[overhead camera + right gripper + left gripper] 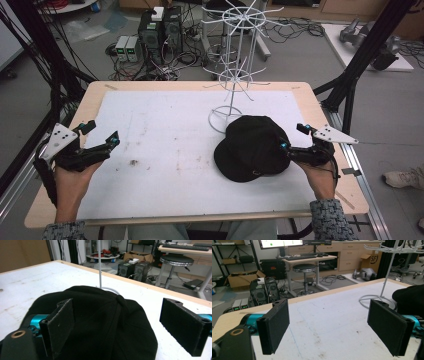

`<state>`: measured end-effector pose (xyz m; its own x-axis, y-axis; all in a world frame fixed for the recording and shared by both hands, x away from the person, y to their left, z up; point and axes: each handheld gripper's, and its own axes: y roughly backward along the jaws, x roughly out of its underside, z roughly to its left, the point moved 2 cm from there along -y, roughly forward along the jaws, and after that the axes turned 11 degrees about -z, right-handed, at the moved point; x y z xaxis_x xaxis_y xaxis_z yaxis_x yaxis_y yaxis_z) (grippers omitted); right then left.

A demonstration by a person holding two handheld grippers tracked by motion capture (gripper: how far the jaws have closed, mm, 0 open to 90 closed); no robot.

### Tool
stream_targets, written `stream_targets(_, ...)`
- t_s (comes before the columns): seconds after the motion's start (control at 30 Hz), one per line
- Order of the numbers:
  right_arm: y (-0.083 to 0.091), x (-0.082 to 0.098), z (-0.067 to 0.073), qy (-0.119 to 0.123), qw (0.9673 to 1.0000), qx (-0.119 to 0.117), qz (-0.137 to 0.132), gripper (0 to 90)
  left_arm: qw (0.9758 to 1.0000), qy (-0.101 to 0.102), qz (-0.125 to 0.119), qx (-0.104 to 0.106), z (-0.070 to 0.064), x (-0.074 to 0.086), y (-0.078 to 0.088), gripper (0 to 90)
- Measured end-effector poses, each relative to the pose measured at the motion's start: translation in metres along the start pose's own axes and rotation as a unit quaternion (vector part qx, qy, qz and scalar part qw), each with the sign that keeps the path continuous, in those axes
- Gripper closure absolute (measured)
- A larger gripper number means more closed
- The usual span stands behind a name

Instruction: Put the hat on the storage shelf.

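Note:
A black cap (252, 146) lies on the white mat (165, 150), right of centre, its crown partly over the ring base of a white wire hanger stand (235, 75). My right gripper (293, 136) is open at the cap's right edge. In the right gripper view the cap (105, 325) lies between and under the two spread jaws, and the stand's pole (100, 265) rises behind it. My left gripper (102, 134) is open over the mat's left side, nothing between its jaws. The left gripper view shows the stand's base (375, 301) and the cap (409, 298) at right.
The mat covers a wooden table (90, 100) with black frame posts (360, 60) at both sides. Computer boxes and cables (160, 35) lie on the floor beyond the far edge. A stool (305, 268) and a desk stand further back.

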<state>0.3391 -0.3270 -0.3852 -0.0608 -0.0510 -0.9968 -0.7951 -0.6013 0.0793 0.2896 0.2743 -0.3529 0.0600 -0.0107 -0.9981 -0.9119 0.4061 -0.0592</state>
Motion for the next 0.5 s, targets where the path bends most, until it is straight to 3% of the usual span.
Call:
stream_targets(0.1, -0.006, 0.005, 0.001, -0.006, 0.9999, 0.006, -0.006, 13.9, 1.0, 0.0, 0.0, 0.0, 0.0, 0.0, 0.0, 18.2)
stream_targets(0.3, -0.023, 0.017, 0.002, -0.016, 0.9998, 0.001, 0.009, 14.5, 1.0, -0.001, 0.002, 0.0, 0.0, 0.001, 0.001, 18.2)
stream_targets(0.5, -0.037, 0.023, 0.007, -0.01, 0.9993, -0.009, 0.034, 16.1, 1.0, -0.001, 0.003, -0.002, 0.0, 0.002, 0.001, 18.3)
